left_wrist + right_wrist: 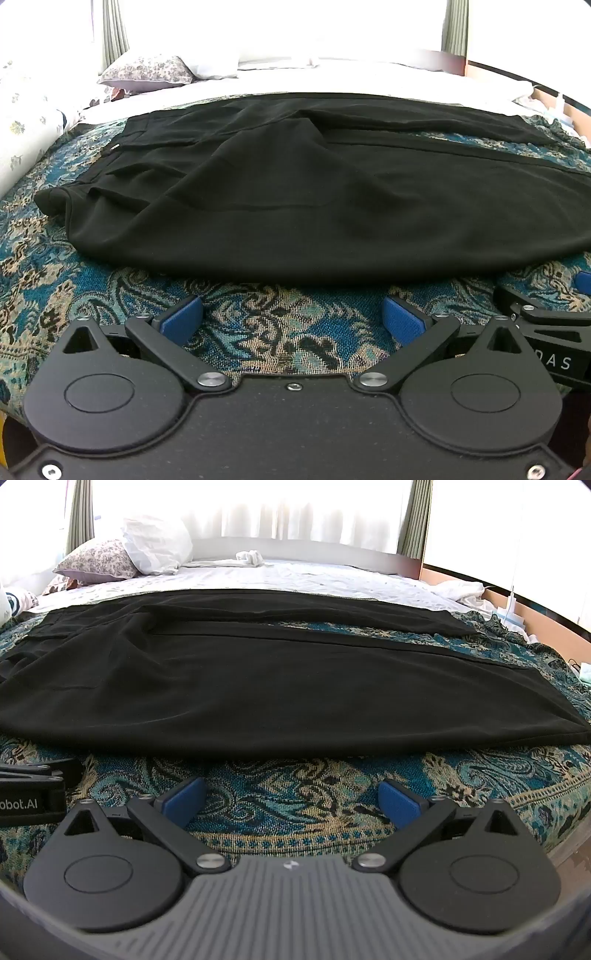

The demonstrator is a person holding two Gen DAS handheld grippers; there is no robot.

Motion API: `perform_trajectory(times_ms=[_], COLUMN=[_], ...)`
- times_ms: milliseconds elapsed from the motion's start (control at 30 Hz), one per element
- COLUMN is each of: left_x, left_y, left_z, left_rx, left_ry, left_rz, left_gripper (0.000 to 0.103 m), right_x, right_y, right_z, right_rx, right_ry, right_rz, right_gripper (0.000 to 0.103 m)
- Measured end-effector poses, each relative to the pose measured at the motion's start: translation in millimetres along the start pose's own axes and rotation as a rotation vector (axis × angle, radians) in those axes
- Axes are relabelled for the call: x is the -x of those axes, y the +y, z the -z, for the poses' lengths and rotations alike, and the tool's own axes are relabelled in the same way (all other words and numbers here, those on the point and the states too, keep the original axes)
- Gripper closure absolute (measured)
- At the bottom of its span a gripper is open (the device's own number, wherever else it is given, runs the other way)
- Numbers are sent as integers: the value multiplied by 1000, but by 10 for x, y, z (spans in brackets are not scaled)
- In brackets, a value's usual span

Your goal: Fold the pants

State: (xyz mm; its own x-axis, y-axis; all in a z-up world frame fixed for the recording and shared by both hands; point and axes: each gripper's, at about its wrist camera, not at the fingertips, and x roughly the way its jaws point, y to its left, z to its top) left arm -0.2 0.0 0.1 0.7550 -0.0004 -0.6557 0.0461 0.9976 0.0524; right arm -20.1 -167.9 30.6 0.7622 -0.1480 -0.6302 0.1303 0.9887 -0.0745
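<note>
Black pants [295, 192] lie spread flat across a blue patterned bedspread [277, 332], waistband to the left, legs running right. In the right wrist view the same pants [277, 686] fill the middle, and the two legs part toward the right. My left gripper [293, 319] hovers open over the bedspread just short of the pants' near edge, with nothing between its blue pads [183, 314]. My right gripper [291, 799] is likewise open and empty, just in front of the near leg. Each gripper's body shows at the edge of the other's view.
A floral pillow [96, 561] and a white pillow [155, 542] lie at the far left of the bed. White sheet [295, 576] covers the mattress beyond the pants. Crumpled white cloth [461, 589] sits at the far right by the wooden bed edge. Bright curtained windows are behind.
</note>
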Motion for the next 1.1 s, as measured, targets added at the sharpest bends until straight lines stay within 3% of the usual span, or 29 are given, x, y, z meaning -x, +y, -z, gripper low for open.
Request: perform_trajectory(times_ms=[1100], left_x=[-4], left_y=[3], left_z=[-5], left_rx=[6], left_ry=[17], left_rz=[7], left_gripper=[0], right_x=[7], right_y=[-1], right_z=[0], right_rx=[0], right_ry=[-3], right_rz=[0], right_gripper=[0])
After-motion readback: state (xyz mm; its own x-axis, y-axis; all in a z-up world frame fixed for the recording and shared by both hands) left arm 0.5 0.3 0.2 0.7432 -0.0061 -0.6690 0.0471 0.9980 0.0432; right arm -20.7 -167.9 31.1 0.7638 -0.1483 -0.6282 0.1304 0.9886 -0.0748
